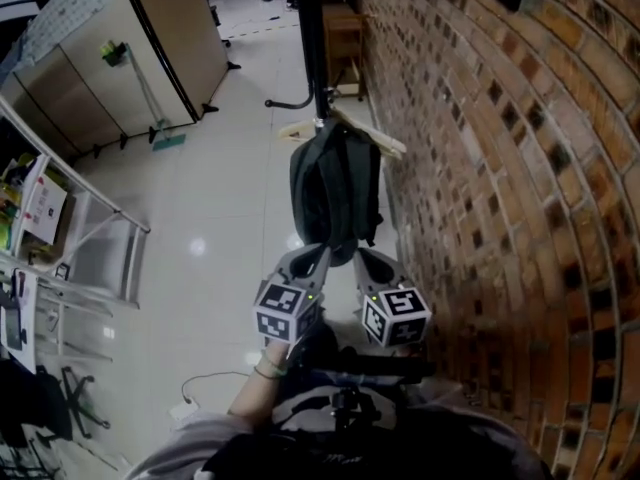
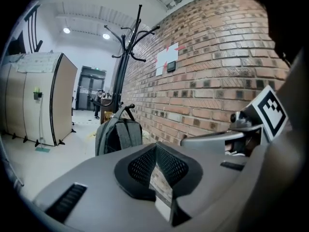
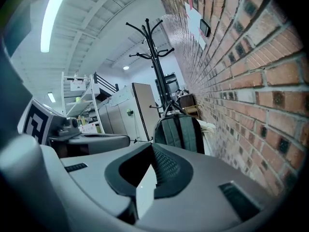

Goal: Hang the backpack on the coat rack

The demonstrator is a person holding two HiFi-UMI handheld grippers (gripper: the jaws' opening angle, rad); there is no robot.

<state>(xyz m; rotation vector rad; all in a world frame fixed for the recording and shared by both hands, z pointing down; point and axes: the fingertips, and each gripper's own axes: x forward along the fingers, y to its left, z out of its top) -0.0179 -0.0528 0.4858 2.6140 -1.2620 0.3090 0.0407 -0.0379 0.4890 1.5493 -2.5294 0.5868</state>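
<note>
Pale glossy floor (image 1: 220, 198) ran ahead. Left gripper (image 1: 315, 258) was clenched, nothing between jaws. Right gripper (image 1: 372, 264) was likewise clenched, empty. Both were level side by side, short of bag. Step judged: approach for pickup. To do well: spread jaws before arrival, take top carry loop not body, lift clear to hook of tall black metal coat rack (image 1: 312, 38). Dark grey-green fabric backpack (image 1: 335, 193) stood upright on floor at rack's foot, near floor's right edge by red brick wall (image 1: 500, 168). Shoulder straps faced grippers; bag looked soft, likely to sag.
</note>
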